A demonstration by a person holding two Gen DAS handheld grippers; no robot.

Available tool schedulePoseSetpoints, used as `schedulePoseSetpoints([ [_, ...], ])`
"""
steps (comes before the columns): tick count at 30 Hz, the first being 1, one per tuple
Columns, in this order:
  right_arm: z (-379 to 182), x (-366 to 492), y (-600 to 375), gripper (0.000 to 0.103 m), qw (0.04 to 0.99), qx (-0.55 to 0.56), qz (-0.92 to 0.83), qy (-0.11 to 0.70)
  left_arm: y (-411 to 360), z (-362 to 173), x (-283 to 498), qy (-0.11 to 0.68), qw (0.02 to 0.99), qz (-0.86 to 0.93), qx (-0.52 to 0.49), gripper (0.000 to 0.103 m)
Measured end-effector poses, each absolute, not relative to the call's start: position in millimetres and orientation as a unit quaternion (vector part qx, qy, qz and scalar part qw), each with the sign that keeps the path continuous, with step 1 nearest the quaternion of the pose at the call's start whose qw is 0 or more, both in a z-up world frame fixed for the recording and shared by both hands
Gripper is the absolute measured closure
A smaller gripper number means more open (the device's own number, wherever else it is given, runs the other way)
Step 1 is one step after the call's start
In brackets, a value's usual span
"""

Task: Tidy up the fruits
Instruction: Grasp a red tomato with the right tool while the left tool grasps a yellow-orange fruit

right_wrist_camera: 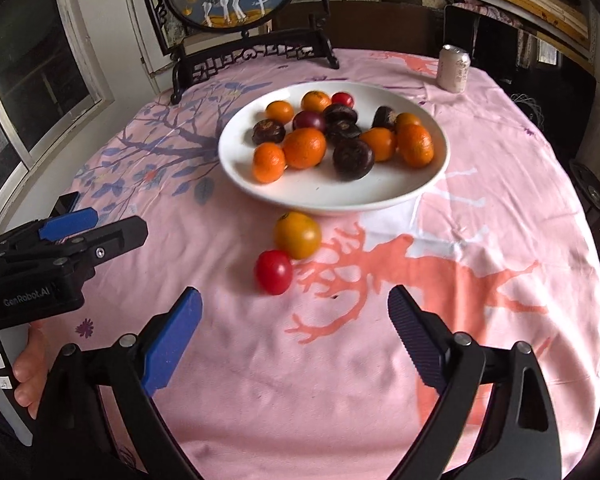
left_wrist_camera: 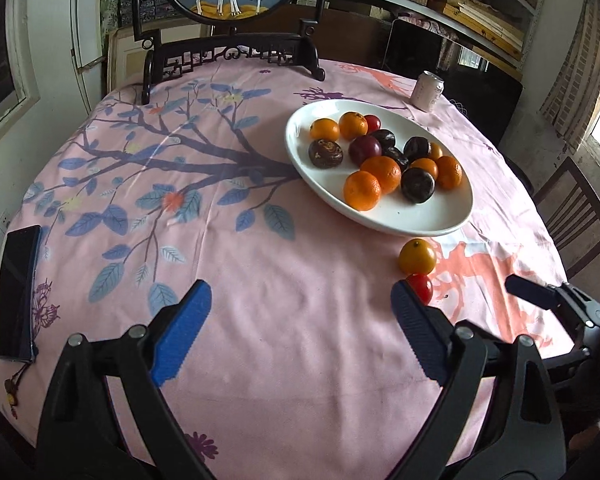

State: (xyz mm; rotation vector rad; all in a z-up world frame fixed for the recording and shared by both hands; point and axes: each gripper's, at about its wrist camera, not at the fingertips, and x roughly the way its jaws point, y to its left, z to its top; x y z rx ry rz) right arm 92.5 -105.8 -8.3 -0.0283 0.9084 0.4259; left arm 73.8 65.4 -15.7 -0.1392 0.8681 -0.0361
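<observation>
- Left gripper (left_wrist_camera: 300,320): its blue jaws stand wide apart at the bottom of the left wrist view, nothing between them but bare pink tablecloth (left_wrist_camera: 260,240); the pads touch no fruit.
- A dark phone (left_wrist_camera: 18,292) lies at the far left edge of that view, well apart from the jaws.
- A red cherry tomato (left_wrist_camera: 422,286) sits just behind the tip of the left gripper's right-hand finger, partly hidden by it; whether they touch I cannot tell. A loose orange fruit (left_wrist_camera: 417,256) touches the tomato, just below the plate's near rim.
- White plate (left_wrist_camera: 300,148), centre-right in that view, holds mandarins, dark round fruits and small red ones heaped together.
- Right gripper (right_wrist_camera: 294,312): jaws also spread wide, holding nothing, low in the right wrist view; the tomato and orange fruit lie just above its left-hand finger, outside the gap.
- A drinks can (right_wrist_camera: 454,68) stands upright at upper right, beyond the plate.
</observation>
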Motion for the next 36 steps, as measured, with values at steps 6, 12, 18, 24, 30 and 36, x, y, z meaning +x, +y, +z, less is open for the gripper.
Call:
schedulePoseSetpoints([
  [6,-26.9,102.3,-92.7,0.009,0.867,0.016,0.212,0.450,73.6,-24.2,68.1,0.431,0.900,-0.021,-0.068,0.010],
  [12,-37.2,115.0,-78.0,0.045,0.866,-0.004,0.201,0.458,88.4,-26.4,61.3,0.427,0.900,-0.011,-0.082,0.010],
  [18,-43.2,125.2,-67.7,0.075,0.869,-0.014,0.196,0.455,90.7,-27.1,62.1,0.432,0.897,-0.009,-0.089,0.010],
  [24,-27.3,108.1,-101.8,0.075,0.884,-0.009,0.165,0.438,57.2,-31.1,74.6,0.447,0.891,-0.036,-0.070,0.010],
  [30,-34.2,93.2,-162.2,0.075,0.894,0.017,0.120,0.431,1.6,-49.7,103.3,0.476,0.874,-0.076,-0.058,0.010],
  [36,-40.9,86.2,-205.5,0.075,0.893,0.063,0.119,0.429,-42.1,-61.1,129.5,0.482,0.873,-0.073,-0.020,0.011],
])
